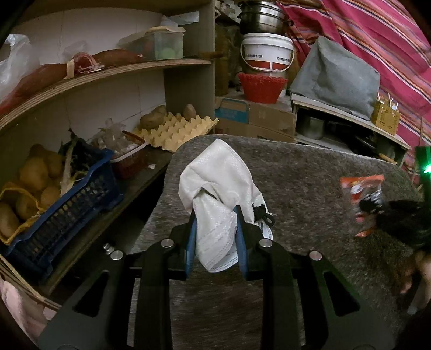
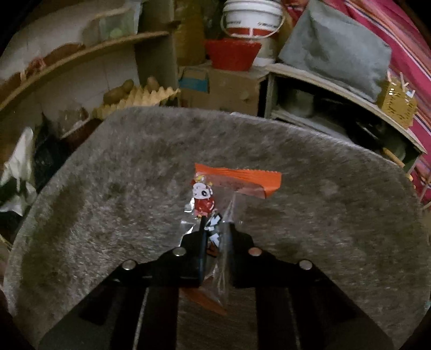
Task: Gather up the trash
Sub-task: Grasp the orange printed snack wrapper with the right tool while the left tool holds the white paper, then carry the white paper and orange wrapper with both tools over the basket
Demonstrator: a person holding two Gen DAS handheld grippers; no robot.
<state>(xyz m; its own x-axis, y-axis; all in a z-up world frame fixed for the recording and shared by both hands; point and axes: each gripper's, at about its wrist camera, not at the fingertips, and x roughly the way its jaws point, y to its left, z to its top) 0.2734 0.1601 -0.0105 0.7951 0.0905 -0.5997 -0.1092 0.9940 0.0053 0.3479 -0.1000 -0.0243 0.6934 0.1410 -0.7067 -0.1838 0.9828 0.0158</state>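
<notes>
Left wrist view: your left claw (image 1: 215, 215) is closed most of the way, its two blue-padded fingers (image 1: 240, 223) pinching one crumpled white face mask (image 1: 218, 193), lifted above the grey felt surface (image 1: 309, 175); a black ear-loop toggle hangs at the mask's right side. To the right in this view, your right claw (image 1: 377, 207) shows as a dark blur carrying one orange snack wrapper (image 1: 361, 196) over the same surface. On the lower shelf (image 1: 150, 167) to the left: one blue crate (image 1: 70, 199) of potatoes, one egg tray (image 1: 177, 129) with two potatoes beside it. Right wrist view: your right claw (image 2: 215, 228) is nearly closed, clamped on one clear wrapper with an orange top strip and a cartoon figure (image 2: 212, 199), held just above the surface (image 2: 107, 175). One red basket (image 2: 231, 53) and one white bucket (image 2: 253, 18) stand stacked behind, beyond the far edge.
</notes>
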